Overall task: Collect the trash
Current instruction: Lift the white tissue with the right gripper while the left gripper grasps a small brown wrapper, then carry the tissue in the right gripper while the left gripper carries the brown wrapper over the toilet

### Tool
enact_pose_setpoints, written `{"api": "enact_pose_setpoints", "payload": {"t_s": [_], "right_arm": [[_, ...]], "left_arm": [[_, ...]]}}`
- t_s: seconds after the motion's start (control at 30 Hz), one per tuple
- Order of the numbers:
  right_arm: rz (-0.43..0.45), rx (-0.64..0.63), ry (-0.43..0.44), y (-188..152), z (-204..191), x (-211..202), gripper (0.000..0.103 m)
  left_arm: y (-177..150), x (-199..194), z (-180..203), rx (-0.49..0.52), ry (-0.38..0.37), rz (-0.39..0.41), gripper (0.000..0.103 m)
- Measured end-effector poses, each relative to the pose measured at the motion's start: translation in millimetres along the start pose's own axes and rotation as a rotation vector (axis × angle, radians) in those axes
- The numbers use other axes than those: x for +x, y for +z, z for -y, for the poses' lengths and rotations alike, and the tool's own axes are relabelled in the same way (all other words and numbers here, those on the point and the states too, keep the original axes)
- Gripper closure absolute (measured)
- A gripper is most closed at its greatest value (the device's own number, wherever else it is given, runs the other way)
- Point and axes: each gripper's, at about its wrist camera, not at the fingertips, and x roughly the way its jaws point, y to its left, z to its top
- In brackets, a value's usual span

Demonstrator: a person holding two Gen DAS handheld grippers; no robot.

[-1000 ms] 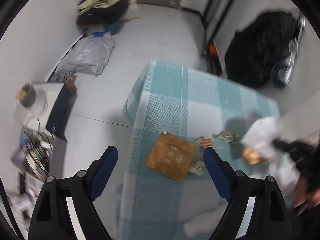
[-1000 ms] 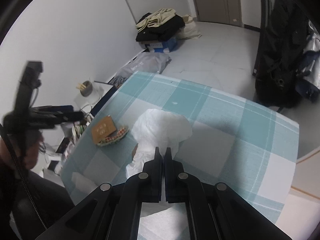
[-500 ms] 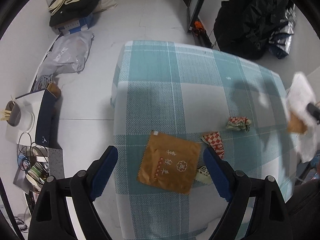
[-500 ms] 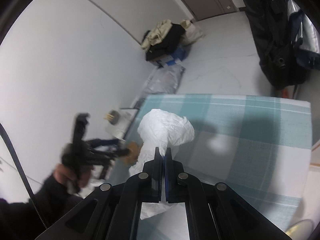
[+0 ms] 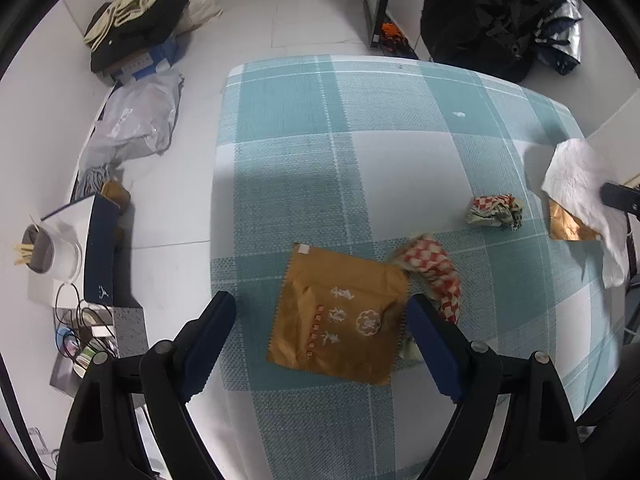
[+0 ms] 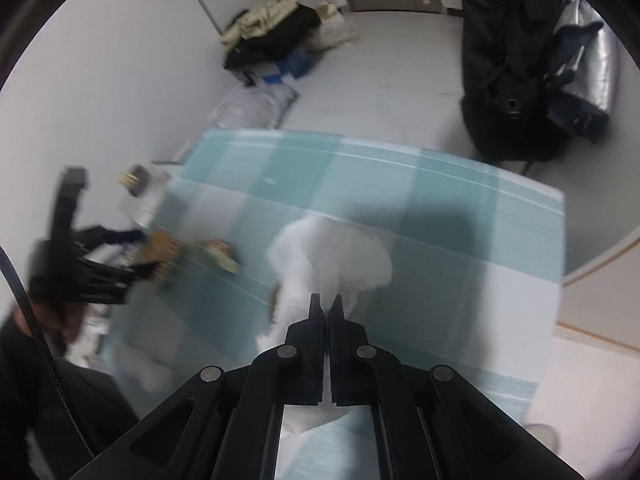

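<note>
The left tool (image 5: 320, 340) hangs with its jaws wide apart, straddling the brown paper packet (image 5: 340, 320) that lies flat on the checked worktop (image 5: 320, 160). The step in hand looks like picking up this packet; next the jaws must drop and close on it. The right tool (image 6: 326, 306) is clamped on a white bag (image 6: 332, 256). Two checked wrappers (image 5: 432, 268) lie just beside.

Checked teal-white tablecloth (image 5: 400, 128) covers table. Floor (image 5: 288, 20) pale tile. Clothes pile (image 5: 136, 28) on blue box (image 5: 154, 60) by wall, grey plastic bag (image 5: 132, 120) just beside. Black bag (image 5: 484, 12) near doorway. White cup (image 5: 48, 248) with sticks, left; cables (image 5: 80, 328) below it.
</note>
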Motion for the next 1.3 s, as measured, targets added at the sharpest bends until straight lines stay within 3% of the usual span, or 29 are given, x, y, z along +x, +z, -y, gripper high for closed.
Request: {"api": "enact_pose_setpoints", "payload": {"t_s": [0.07,0.17,0.27,0.43,0.47,0.5,0.63,0.7,0.77,0.87,1.03,1.13,1.2,1.3], "right_arm": [[-0.005,-0.002,-0.014,-0.7,2.0,1.6,0.102],[-0.029,0.044,-0.013,-0.5,14.1,5.2,0.102],[-0.025,0.070,-0.039,-2.4,26.1,4.8,0.102],[0.037,0.110,0.011,-2.9,34.4,-8.0,0.101],[0.055,0.115,0.033,-2.4,34.5,-12.1,0.102],[0.064,0.120,0.054,-1.4,33.6,-14.1,0.101],[0.024,0.134,0.213,-2.9,26.0,-6.8,0.101],[0.017,0.128,0.219,-4.0,22.1,-4.9,0.101],[0.010,0.107,0.188,-4.8,20.1,-5.2,0.101],[-0.030,0.086,0.071,-7.3,22.0,4.1,0.098],[-0.079,0.086,-0.004,-15.4,30.2,14.1,0.097],[-0.078,0.078,-0.008,-20.0,31.5,12.0,0.078],[-0.073,0.062,-0.020,-23.2,30.7,9.3,0.054],[-0.075,0.018,-0.021,-29.6,24.4,8.1,0.048]], "left_arm": [[-1.4,0.3,3.1,0.021,0.026,0.000,0.024],[-1.8,-3.9,3.2,0.033,0.011,0.016,0.044],[-2.7,-6.2,4.5,0.042,0.004,0.018,0.058],[-2.8,-6.2,1.4,0.020,-0.034,0.018,0.066],[-2.5,-7.2,0.2,0.009,-0.045,0.021,0.072],[-2.0,-7.9,-1.0,0.000,-0.053,0.024,0.085],[-2.5,-5.2,-3.1,-0.014,-0.072,0.022,0.086],[-3.1,-5.2,-1.9,-0.015,-0.072,0.025,0.087],[-3.6,-6.9,-1.3,-0.016,-0.069,0.027,0.088],[-4.7,-10.2,-1.1,-0.023,-0.072,0.034,0.091],[-5.4,-14.7,-1.1,-0.033,-0.074,0.036,0.095],[-5.5,-17.4,-1.7,-0.042,-0.083,0.039,0.097],[-5.6,-19.8,-1.7,-0.046,-0.083,0.045,0.098],[-7.0,-22.6,-2.1,-0.051,-0.087,0.053,0.099]]}}
